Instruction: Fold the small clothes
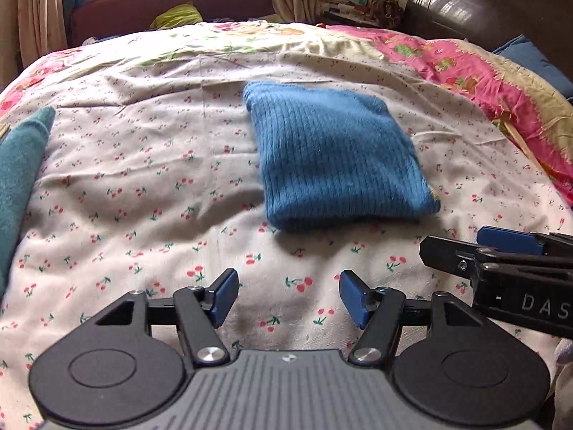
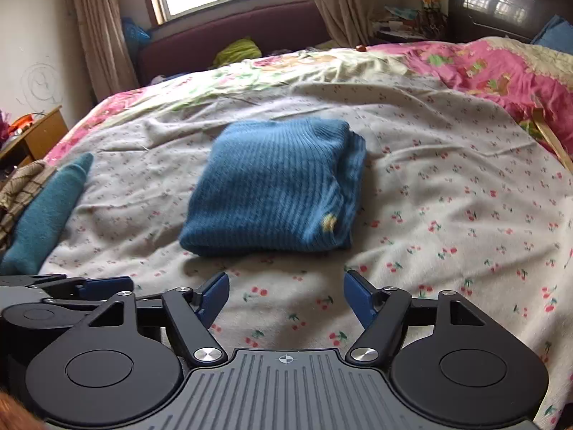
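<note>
A blue ribbed knit garment (image 1: 333, 154) lies folded into a neat rectangle on the cherry-print bedsheet (image 1: 143, 193). It also shows in the right wrist view (image 2: 275, 186), with a small yellow mark near its front right corner. My left gripper (image 1: 288, 297) is open and empty, just short of the garment's near edge. My right gripper (image 2: 286, 299) is open and empty, also a little in front of the garment. The right gripper shows at the right edge of the left wrist view (image 1: 501, 254).
A teal garment (image 2: 46, 211) lies at the left edge of the bed, next to a checked cloth (image 2: 16, 193). A pink floral quilt (image 2: 501, 68) covers the far right. A dark headboard (image 2: 501, 0), a cluttered shelf and a window stand behind.
</note>
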{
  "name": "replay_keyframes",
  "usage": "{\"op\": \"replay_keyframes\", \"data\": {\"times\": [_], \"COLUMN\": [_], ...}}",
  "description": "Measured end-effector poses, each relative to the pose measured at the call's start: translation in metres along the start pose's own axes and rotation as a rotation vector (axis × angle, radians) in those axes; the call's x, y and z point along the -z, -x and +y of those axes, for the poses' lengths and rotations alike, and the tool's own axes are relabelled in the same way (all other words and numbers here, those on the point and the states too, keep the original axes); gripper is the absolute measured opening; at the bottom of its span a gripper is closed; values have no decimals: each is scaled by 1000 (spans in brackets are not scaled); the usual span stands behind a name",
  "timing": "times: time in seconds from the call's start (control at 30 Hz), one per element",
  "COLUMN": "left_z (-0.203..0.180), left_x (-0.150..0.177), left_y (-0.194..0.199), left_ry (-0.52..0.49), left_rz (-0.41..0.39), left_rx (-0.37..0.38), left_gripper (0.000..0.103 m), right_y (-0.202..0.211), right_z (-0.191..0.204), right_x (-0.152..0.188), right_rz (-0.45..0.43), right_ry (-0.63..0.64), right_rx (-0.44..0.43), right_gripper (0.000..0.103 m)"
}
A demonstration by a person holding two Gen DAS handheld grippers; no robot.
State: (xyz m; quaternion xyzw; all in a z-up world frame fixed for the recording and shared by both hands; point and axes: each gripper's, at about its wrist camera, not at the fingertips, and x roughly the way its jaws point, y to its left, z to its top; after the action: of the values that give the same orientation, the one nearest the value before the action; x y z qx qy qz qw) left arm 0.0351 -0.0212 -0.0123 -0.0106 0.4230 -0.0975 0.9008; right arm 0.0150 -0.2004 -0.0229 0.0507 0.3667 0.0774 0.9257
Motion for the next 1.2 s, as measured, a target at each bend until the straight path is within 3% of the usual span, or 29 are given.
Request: {"op": "replay_keyframes", "data": {"times": [0.3,1.2], "left_z": [5,-2], "left_x": [9,12], "left_y": [-9,-11], "left_ry": [11,-4], "left_rz": [4,-37], "left_rx": [-1,-24], "left_gripper": [74,85], "right_y": [-14,-26], "right_z": [-13,-14], "right_x": [8,8], "right_rz": [34,53], "right_ry": [-56,-19], "right_rx": [94,101], "right_gripper": [79,82]}}
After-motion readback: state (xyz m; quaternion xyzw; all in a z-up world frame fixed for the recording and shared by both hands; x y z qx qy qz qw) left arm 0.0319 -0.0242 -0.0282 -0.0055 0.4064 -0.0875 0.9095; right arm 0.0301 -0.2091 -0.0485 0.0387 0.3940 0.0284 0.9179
